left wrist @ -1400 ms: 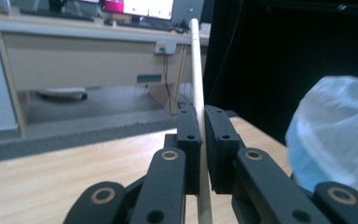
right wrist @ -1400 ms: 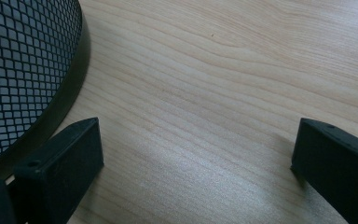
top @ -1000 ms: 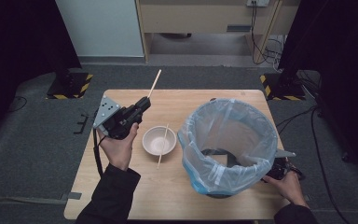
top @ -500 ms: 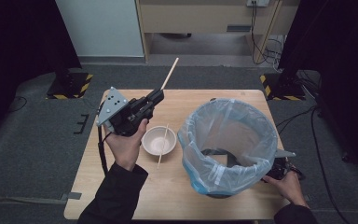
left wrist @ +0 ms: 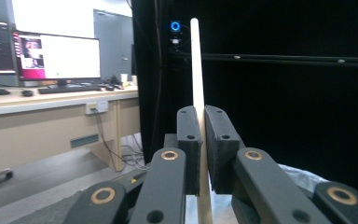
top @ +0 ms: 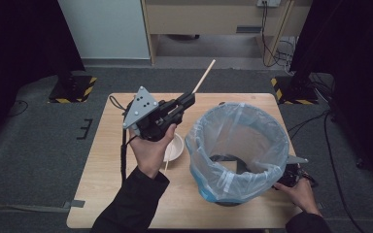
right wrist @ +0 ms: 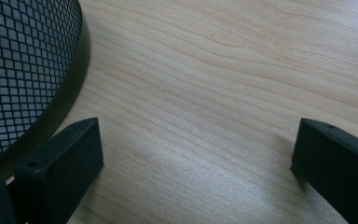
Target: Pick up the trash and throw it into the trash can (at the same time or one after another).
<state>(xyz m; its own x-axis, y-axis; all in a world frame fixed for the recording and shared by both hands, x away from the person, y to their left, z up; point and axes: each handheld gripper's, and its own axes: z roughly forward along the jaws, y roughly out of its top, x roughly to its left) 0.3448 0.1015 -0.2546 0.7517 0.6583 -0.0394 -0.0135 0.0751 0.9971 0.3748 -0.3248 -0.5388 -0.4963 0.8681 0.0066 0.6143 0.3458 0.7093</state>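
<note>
Clamped between the closed jaws of the left gripper (left wrist: 201,140), a wooden chopstick (left wrist: 196,65) is seen upright in the left gripper view; the high view shows that gripper (top: 190,98) raised above the table (top: 102,194), with the chopstick (top: 204,77) slanting away past the far edge. Just below it, a white bowl (top: 175,148) with a second chopstick (top: 166,164) is seen. Beside the lined mesh bin (top: 238,150), the right gripper (right wrist: 196,154) is held wide open and empty over bare wood, a detail given by the right gripper view.

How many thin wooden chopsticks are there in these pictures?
2. One thin wooden chopstick is clamped in the left tool, raised above the table. The other chopstick rests across the white bowl. More may be hidden.
</note>
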